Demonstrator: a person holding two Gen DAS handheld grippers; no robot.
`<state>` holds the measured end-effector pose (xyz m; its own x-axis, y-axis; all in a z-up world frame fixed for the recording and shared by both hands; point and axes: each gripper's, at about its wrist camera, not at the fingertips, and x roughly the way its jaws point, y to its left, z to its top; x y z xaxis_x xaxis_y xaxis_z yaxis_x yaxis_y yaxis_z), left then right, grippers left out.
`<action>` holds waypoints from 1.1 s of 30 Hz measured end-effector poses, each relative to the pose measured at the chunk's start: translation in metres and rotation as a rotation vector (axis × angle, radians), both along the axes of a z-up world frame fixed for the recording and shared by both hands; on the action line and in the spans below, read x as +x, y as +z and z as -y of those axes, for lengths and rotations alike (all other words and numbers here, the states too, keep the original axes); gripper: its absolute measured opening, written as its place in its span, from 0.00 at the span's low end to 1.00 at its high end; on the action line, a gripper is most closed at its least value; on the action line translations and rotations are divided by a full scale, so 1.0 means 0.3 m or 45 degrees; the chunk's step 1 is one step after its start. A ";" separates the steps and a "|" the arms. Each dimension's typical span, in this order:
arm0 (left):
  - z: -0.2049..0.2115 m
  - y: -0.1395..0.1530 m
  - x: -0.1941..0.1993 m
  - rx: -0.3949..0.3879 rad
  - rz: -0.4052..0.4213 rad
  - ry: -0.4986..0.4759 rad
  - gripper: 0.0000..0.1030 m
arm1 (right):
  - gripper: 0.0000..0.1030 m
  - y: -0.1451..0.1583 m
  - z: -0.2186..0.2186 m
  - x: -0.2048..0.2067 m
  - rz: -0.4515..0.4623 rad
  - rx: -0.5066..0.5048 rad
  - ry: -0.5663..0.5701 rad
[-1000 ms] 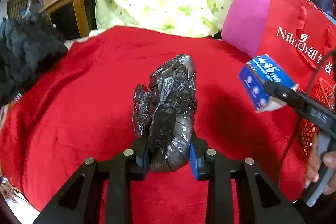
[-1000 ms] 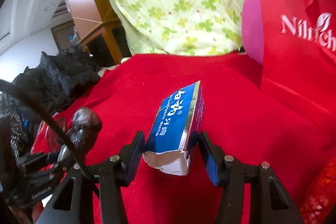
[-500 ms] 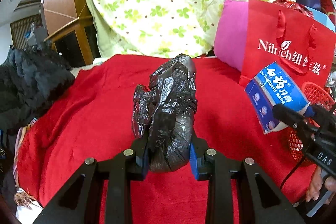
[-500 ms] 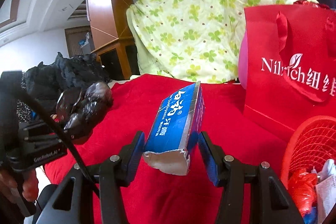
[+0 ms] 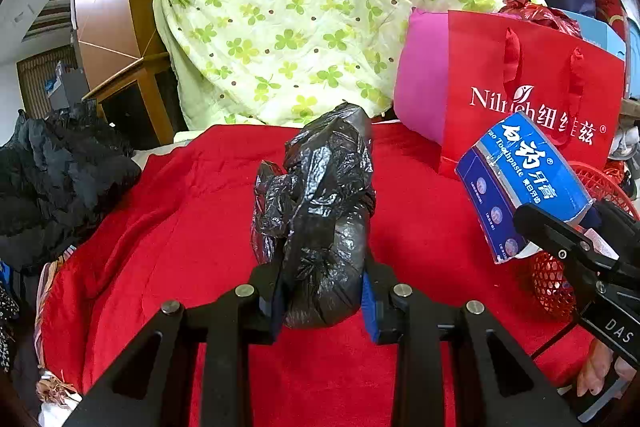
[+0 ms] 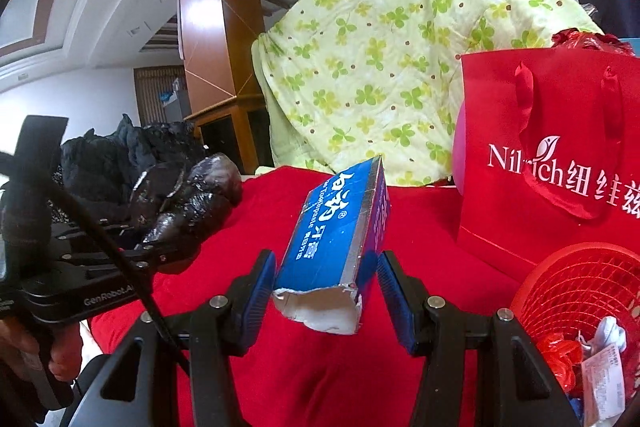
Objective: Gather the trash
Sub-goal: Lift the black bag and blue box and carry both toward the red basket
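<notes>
Here the left hand-held gripper [image 5: 322, 301] pinches a black bag [image 5: 320, 211] above the red bed [image 5: 180, 227]. The right hand-held gripper [image 6: 326, 285] clamps a blue box [image 6: 336, 227] near the red basket [image 6: 576, 287] at the bed's right edge.

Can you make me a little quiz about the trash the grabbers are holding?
1. True or false: the left gripper is shut on a crumpled black plastic bag.
2. What does the right gripper hold? A) a blue toothpaste box B) a green bottle C) a spoon
3. Fill in: the red mesh basket at the lower right of the right wrist view already has some ____ in it.

Key: 1 true; the bag sits pinched between the fingers. 2 A; the blue toothpaste box has a torn end. 3 trash; red wrappers and paper scraps show inside.
</notes>
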<state>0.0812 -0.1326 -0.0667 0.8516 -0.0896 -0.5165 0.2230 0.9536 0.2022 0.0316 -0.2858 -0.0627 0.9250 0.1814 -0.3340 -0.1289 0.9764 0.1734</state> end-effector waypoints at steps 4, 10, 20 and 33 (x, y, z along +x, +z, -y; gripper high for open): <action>0.013 0.007 -0.008 0.014 0.012 -0.007 0.32 | 0.54 0.011 0.001 -0.017 0.028 -0.005 -0.007; 0.028 0.018 -0.024 0.027 0.027 -0.017 0.32 | 0.54 0.016 0.007 -0.035 0.047 -0.001 -0.018; 0.026 0.023 -0.033 0.033 0.034 -0.034 0.32 | 0.54 0.021 0.006 -0.050 0.068 -0.008 -0.019; 0.019 0.025 -0.029 0.020 0.030 -0.017 0.33 | 0.54 0.026 0.007 -0.053 0.068 -0.008 -0.017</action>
<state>0.0724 -0.1383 -0.0593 0.8622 -0.0930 -0.4980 0.2307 0.9472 0.2225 0.0157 -0.2878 -0.0549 0.9437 0.1671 -0.2854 -0.1248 0.9791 0.1605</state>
